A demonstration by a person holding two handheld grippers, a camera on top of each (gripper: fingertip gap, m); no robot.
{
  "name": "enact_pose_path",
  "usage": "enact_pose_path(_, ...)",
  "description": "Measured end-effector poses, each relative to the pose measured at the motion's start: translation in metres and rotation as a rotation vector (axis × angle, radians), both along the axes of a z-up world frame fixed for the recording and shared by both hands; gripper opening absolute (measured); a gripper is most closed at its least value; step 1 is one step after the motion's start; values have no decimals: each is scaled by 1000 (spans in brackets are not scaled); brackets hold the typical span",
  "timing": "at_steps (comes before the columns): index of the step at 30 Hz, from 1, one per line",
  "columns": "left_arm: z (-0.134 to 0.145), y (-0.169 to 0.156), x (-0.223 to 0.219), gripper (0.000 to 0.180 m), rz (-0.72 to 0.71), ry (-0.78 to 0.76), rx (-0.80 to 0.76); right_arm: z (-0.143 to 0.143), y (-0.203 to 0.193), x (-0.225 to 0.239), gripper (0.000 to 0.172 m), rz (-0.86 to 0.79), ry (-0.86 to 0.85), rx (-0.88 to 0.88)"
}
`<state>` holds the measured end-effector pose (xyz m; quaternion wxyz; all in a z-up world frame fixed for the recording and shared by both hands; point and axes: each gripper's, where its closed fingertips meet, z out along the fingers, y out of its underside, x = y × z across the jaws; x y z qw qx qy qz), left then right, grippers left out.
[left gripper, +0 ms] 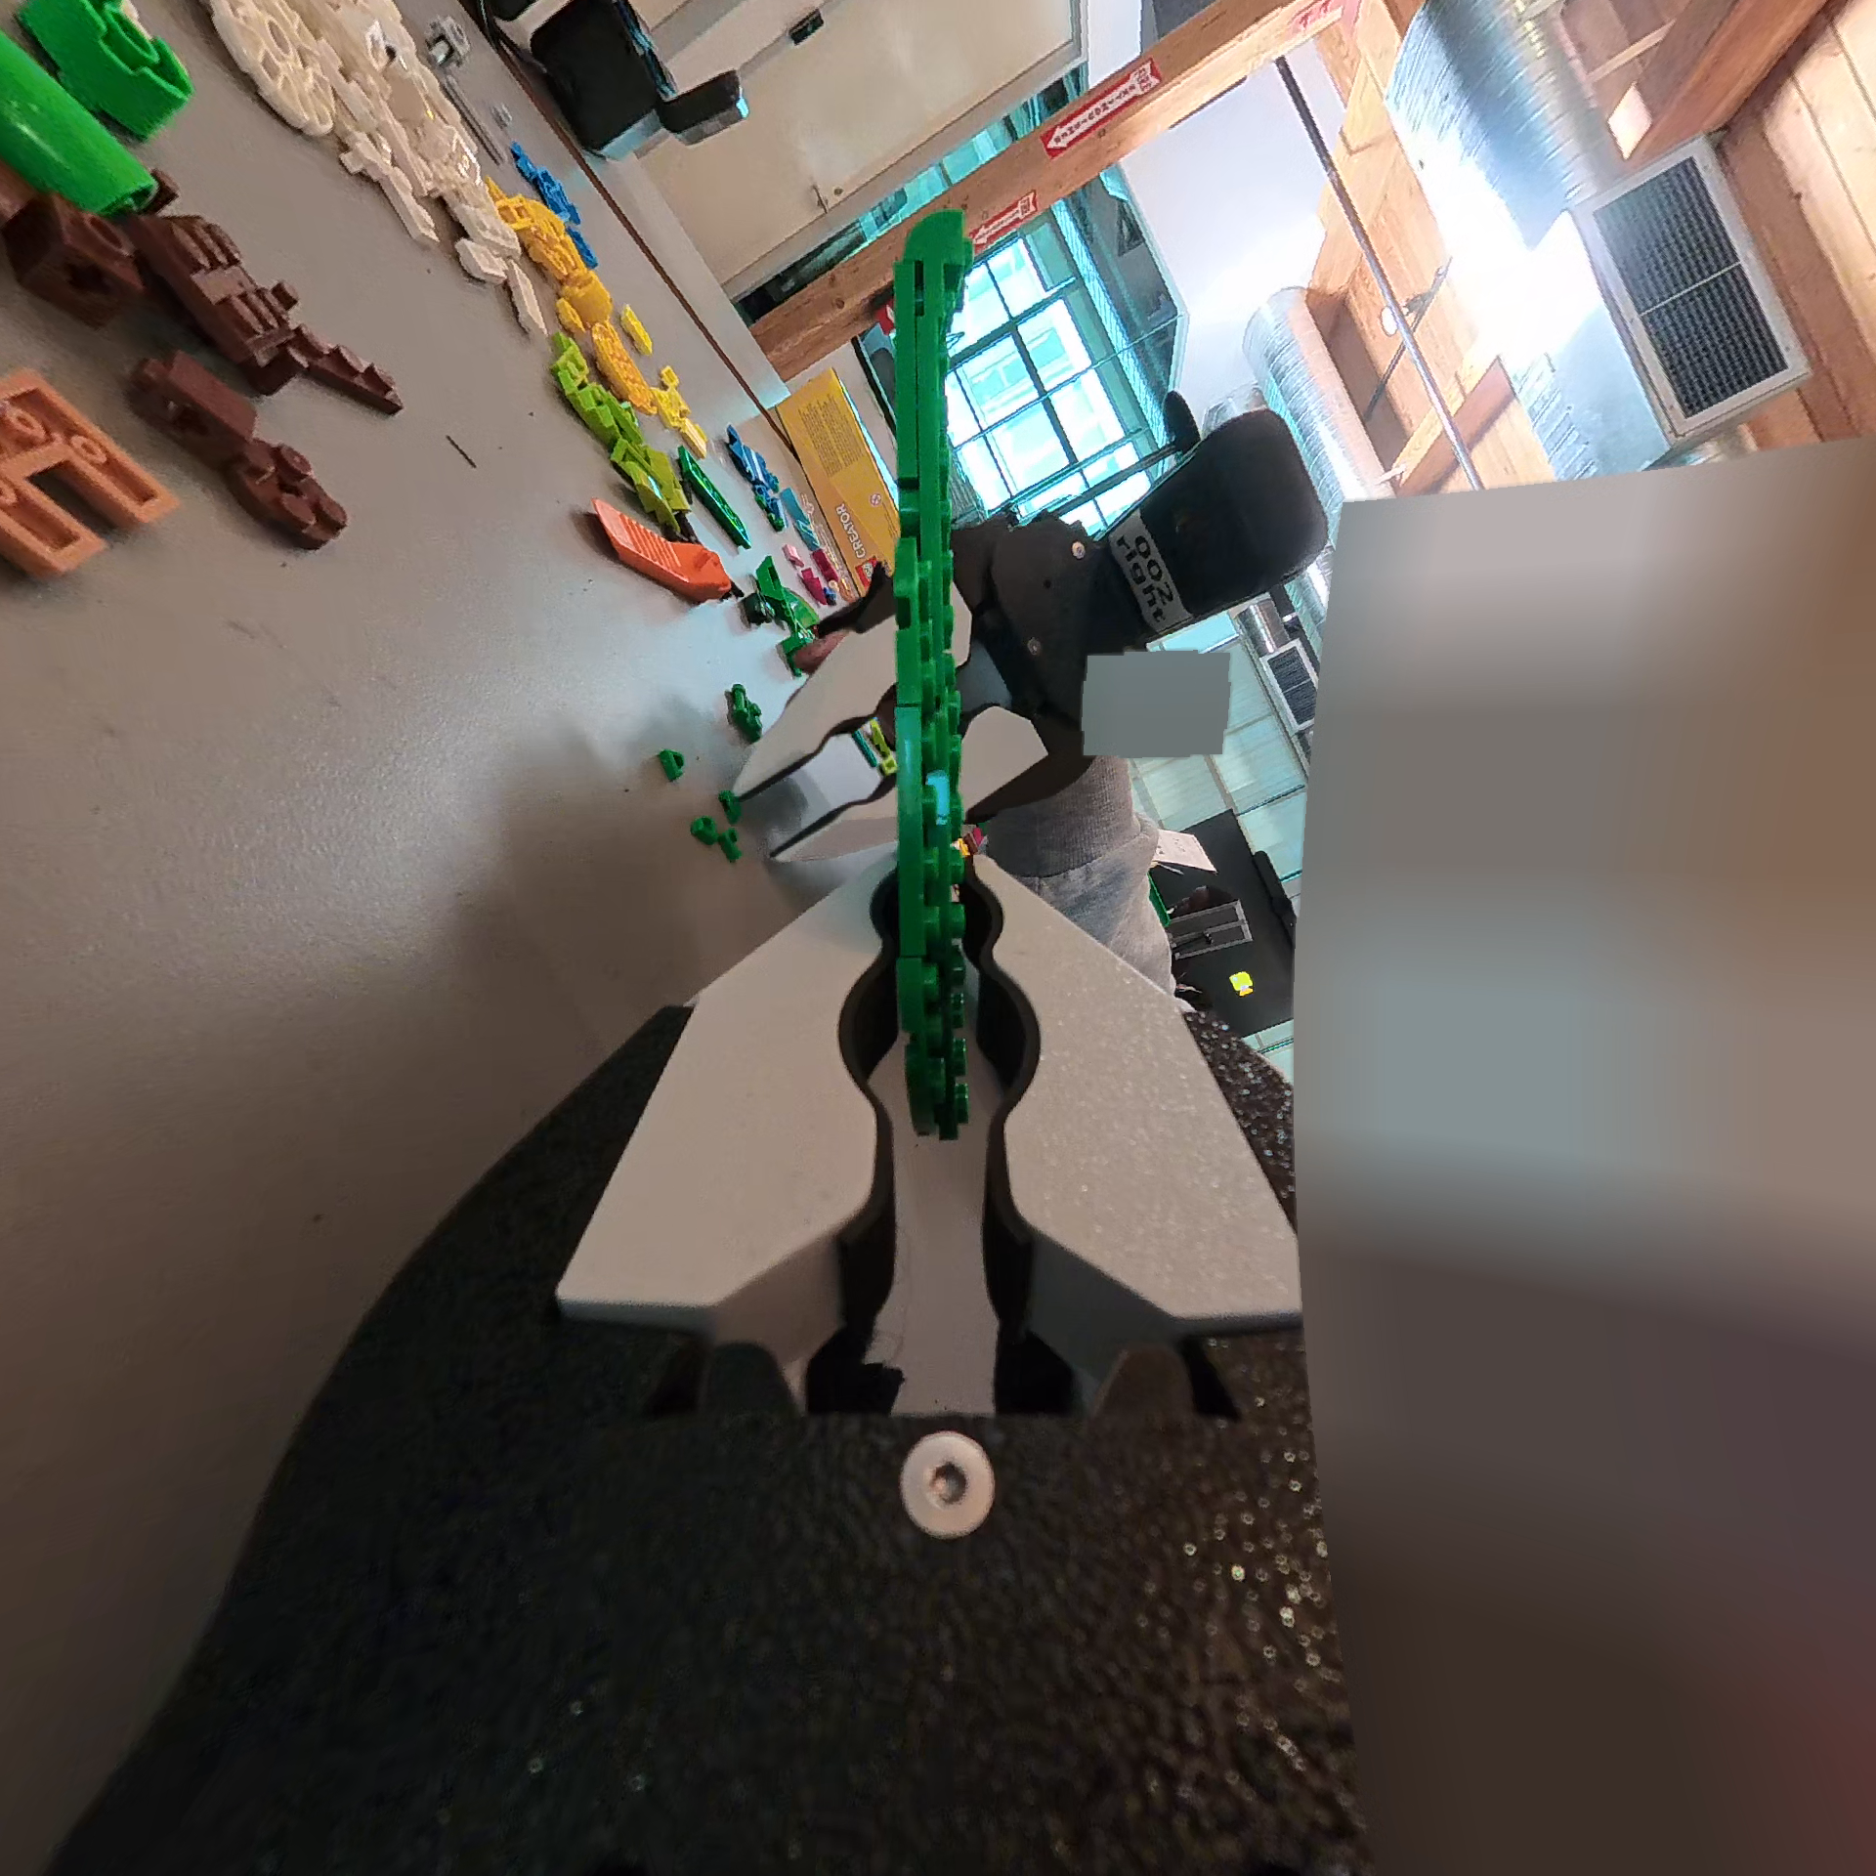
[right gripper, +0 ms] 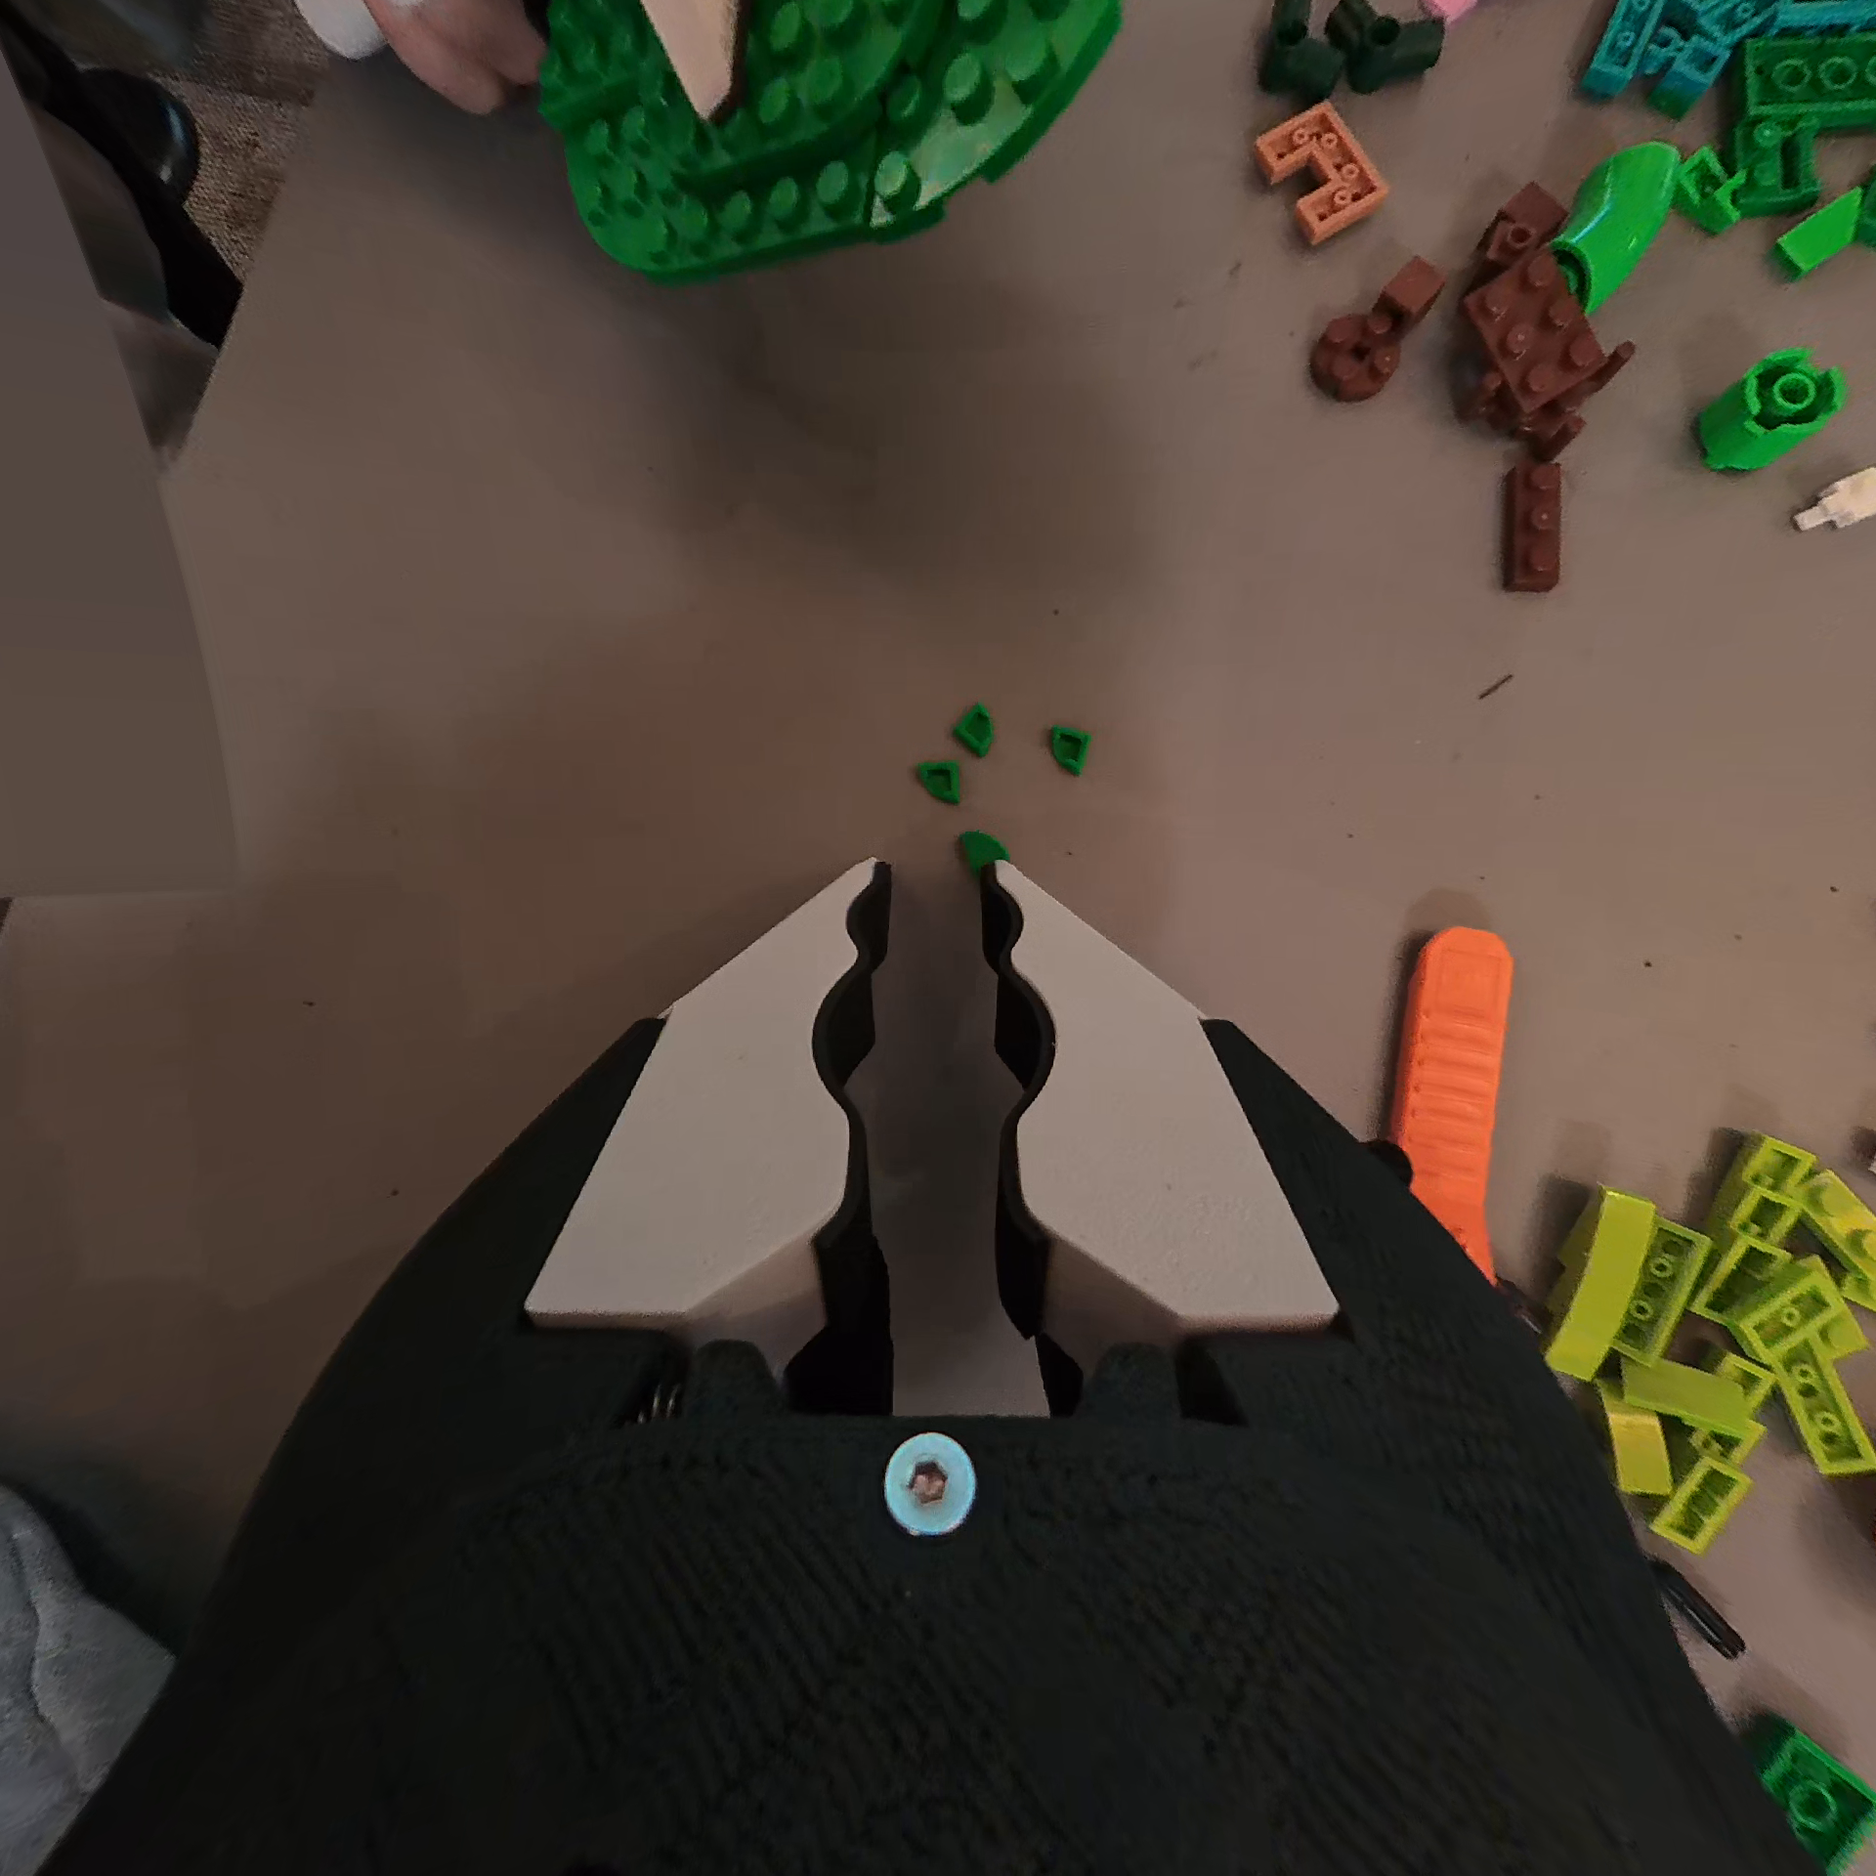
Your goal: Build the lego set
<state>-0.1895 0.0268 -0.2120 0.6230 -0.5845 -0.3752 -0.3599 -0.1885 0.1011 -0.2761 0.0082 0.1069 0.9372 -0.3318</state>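
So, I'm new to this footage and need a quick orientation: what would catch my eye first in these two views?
First, the green brick plate assembly, held on edge, off the table, between the left gripper's fingers. Next, the right gripper, open with nothing between its fingers, low over the grey table; four tiny green pieces lie just beyond its tips, the nearest at the right-hand tip. Colour-sorted brick piles line the table edge, with an orange brick separator beside them.

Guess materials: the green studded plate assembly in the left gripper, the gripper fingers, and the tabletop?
Green plate assembly: likely hard moulded plastic, glossy, with crisp studs. Left gripper fingers: probably 3D-printed plastic, matte grey and grainy, with dark wavy liners that may be rubber; the black body looks layer-textured. Table: smooth matte grey surface with scuffs; material unclear.
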Motion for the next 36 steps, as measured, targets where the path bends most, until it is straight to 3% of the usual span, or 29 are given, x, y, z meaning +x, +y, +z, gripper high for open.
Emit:
enact_pose_path(10, -1, 0, 0, 5, 1, 0, -6, 5, -4, -12, 15, -3, 104, -19)
enact_pose_path(28, -1, 0, -1, 5, 6, -7, -4, 0, -4, -10, 7, 3, 94, -13)
enact_pose_path(36, 5, -3, -3, 6, 29, -46, 42, 23, -6, -17, 6, -16, 187, -51)
